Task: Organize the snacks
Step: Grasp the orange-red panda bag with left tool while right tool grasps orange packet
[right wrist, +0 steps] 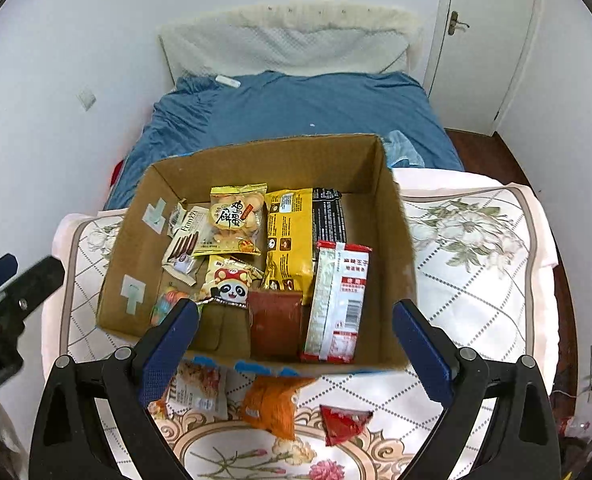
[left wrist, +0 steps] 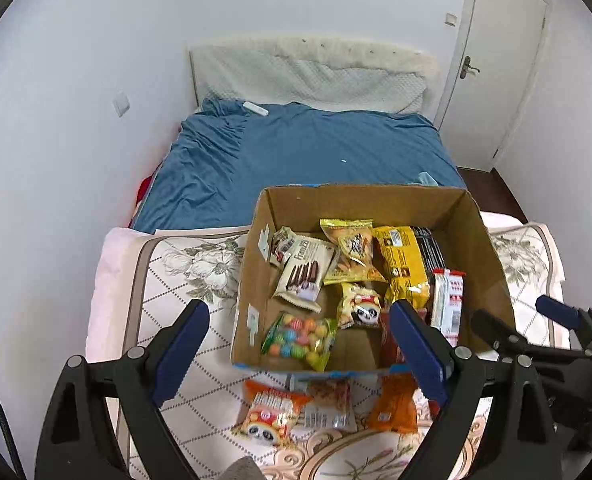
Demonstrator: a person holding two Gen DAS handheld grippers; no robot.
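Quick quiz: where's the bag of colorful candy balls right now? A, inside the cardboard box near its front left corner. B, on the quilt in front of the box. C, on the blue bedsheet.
A: the candy bag lies on the floor of the box, by its front left corner; other packets lie on the quilt.

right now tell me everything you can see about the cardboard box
The cardboard box is plain brown corrugated card, open at the top with no flaps showing. Blue tape scraps line its near rim and pale tape pieces stick to its inner left wall. It sits upright on a floral quilt at the foot of the bed, partly filled with snack packets. More packets lie on the quilt just outside its near wall. Neither gripper touches it.
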